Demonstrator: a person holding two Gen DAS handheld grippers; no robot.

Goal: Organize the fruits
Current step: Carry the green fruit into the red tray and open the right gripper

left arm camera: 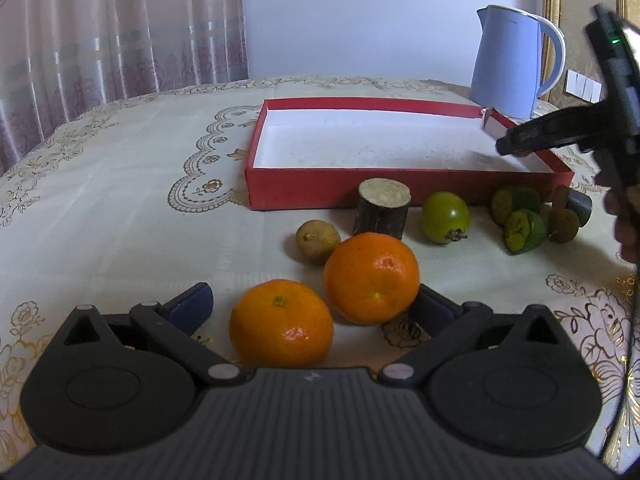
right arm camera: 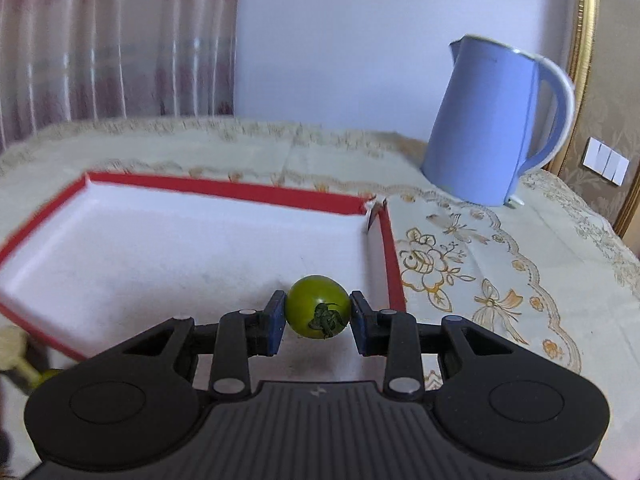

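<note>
fingers (right arm camera: 276, 320) clamping green tomato (right arm camera: 318, 306) — over red tray (right arm camera: 224, 190)

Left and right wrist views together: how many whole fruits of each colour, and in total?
Orange: 2, near orange and far orange
Green: 2, loose green fruit and held green fruit
Brown: 1, brown fruit
Total: 5 whole fruits; cut pieces left out

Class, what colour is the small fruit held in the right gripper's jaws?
Green, with a dark green stem: the green tomato shows best in the right wrist view.
</note>
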